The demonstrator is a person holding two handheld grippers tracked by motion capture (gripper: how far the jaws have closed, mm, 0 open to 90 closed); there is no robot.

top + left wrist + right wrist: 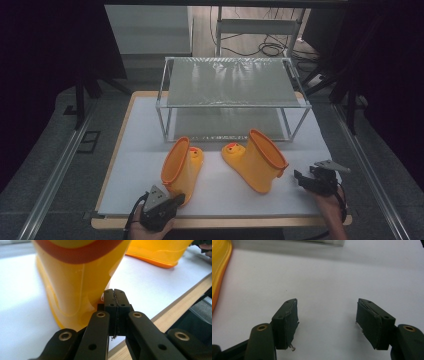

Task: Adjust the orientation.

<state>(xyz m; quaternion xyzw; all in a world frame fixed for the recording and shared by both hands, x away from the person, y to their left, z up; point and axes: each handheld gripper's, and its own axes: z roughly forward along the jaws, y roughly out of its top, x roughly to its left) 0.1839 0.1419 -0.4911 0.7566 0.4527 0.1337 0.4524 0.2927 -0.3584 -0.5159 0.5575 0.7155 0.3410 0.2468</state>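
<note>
Two yellow rubber boots with orange rims stand on the white table top [220,192]. The left boot [181,169] stands upright just ahead of my left gripper [177,200], which is shut with nothing between its jaws. In the left gripper view its tips [115,293] sit right at the boot's lower shaft [75,287]. The right boot [257,160] leans with its opening toward my right gripper [300,177], which is open and empty a short way to the boot's right. In the right gripper view the open gripper [327,315] hovers over bare table, the boot's edge [219,270] at far left.
A metal-framed two-level shelf [232,82] with grey shelf boards stands behind the boots at the back of the table. The wooden table edge [225,222] runs along the front. Cables lie on the floor beyond the shelf.
</note>
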